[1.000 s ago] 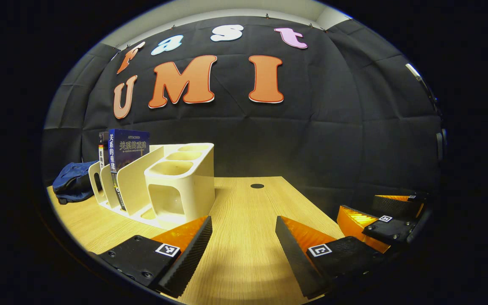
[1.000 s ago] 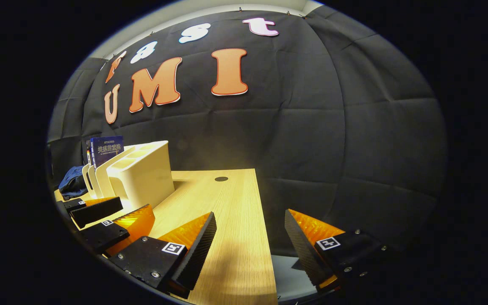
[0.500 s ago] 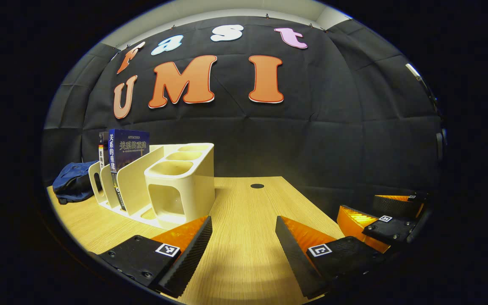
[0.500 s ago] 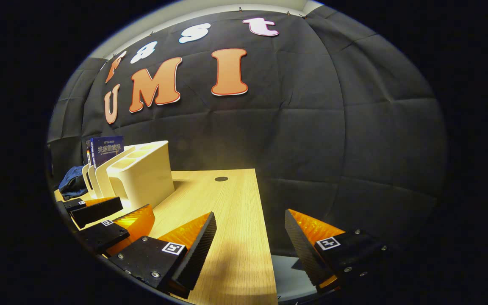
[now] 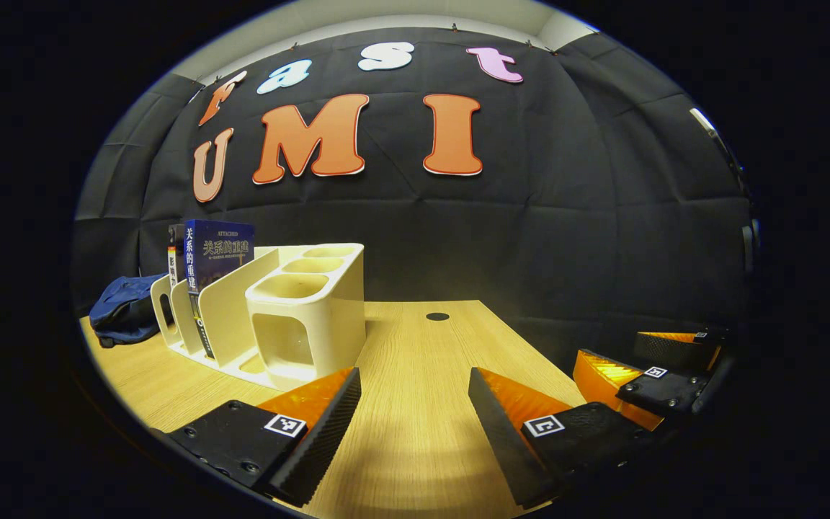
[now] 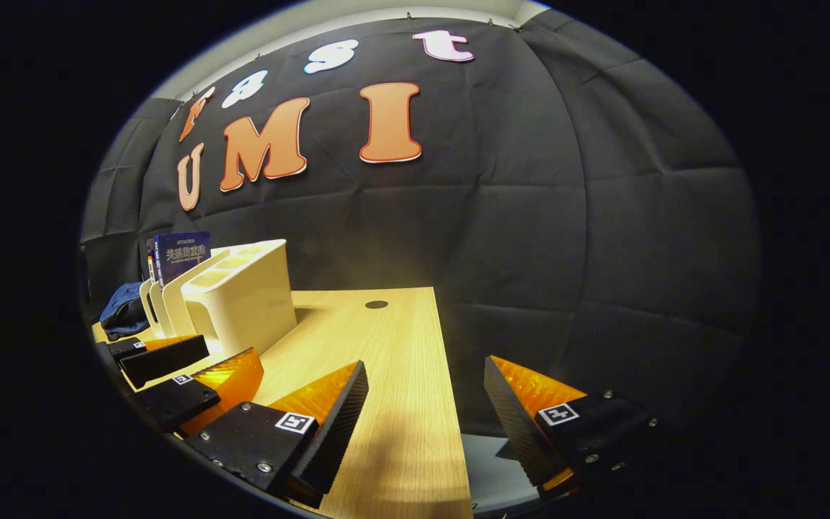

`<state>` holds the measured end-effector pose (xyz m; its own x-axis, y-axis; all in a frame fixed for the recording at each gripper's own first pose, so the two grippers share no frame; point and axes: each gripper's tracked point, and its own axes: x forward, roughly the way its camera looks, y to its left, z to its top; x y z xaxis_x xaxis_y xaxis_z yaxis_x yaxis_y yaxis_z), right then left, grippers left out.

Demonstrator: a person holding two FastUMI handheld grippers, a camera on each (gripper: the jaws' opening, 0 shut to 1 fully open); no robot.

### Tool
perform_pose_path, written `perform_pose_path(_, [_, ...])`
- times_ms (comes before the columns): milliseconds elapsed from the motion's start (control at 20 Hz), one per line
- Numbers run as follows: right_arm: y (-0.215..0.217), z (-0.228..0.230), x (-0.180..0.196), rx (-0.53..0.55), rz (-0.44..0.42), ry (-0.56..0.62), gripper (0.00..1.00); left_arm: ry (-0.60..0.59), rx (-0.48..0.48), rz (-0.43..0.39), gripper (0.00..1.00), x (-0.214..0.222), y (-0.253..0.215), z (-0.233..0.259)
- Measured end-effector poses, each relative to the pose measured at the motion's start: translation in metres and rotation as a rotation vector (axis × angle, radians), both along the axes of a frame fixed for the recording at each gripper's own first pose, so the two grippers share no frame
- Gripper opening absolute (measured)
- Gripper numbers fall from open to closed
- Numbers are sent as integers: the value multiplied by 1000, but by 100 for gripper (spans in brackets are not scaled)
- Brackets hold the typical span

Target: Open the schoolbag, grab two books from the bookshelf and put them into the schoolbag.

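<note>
A blue schoolbag (image 5: pixel 124 310) (image 6: pixel 122 311) lies slumped at the far left of the wooden table (image 5: pixel 415 404), behind a cream bookshelf (image 5: pixel 292 310) (image 6: pixel 242 295). Two books stand upright in the shelf's left slots: a dark blue one (image 5: pixel 215 252) (image 6: pixel 180 252) and a thinner one (image 5: pixel 173 259) behind it. My left gripper (image 5: pixel 413 418) hovers open low over the table, right of the shelf, nothing between its fingers. My right gripper (image 6: pixel 424 425) is open at the table's right edge. The right gripper (image 5: pixel 663 367) also shows at the left gripper view's right side, and the left gripper (image 6: pixel 177 371) in the right gripper view.
The shelf's right end holds several empty cup-like compartments (image 5: pixel 300 277). A round dark cable hole (image 5: pixel 437 316) (image 6: pixel 376 304) sits near the table's back edge. The table's right edge (image 6: pixel 451 404) drops off beside my right gripper. Black cloth walls close the booth behind.
</note>
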<state>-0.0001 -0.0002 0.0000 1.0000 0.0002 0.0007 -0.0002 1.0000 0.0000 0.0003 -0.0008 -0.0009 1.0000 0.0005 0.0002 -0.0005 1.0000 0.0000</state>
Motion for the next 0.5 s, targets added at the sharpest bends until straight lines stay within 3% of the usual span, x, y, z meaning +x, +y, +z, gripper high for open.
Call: perform_pose_path(500, [0,0,0,0,0,0,97,0,0,0,94,0,0,1])
